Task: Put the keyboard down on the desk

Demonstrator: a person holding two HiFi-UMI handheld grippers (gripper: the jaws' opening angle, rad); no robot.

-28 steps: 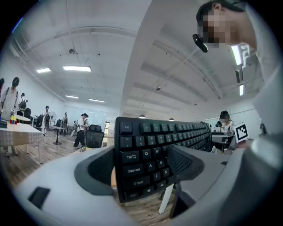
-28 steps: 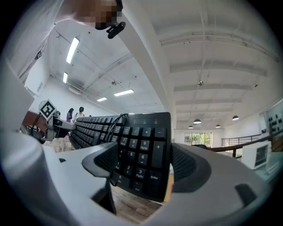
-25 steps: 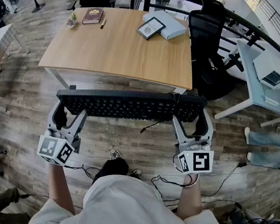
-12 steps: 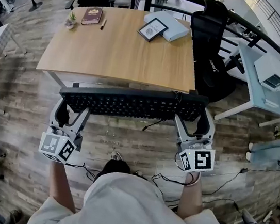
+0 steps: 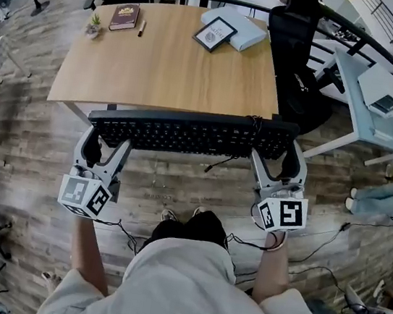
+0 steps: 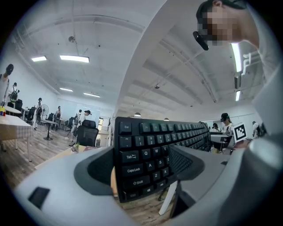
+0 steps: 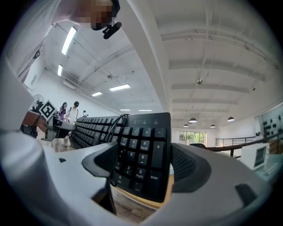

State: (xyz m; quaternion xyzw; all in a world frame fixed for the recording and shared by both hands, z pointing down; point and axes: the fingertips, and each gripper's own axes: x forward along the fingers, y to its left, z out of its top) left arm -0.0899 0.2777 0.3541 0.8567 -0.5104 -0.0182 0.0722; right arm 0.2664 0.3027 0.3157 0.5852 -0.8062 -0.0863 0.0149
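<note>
Both ends of the keyboard [image 5: 193,132] were pinched, the left gripper [image 5: 107,145] at the Caps Lock end and the right gripper [image 5: 278,162] across the number pad. It hung level along the near edge of the desk [image 5: 166,67], not yet on it. It looked stiff and light, so end grips suited it, though smooth plastic might slip. A book [image 5: 125,17] lay at the far left corner.

Count's in: one long black keyboard [image 5: 193,132]. Two grey plastic grippers: left gripper [image 5: 108,148], right gripper [image 5: 277,159]. One light wooden counter [image 5: 165,75] carrying one maroon book [image 5: 124,17], one dark pen [image 5: 141,28], one small potted plant [image 5: 93,24], one black-framed tablet [image 5: 215,34] and one pale flat box [image 5: 246,33].
</note>
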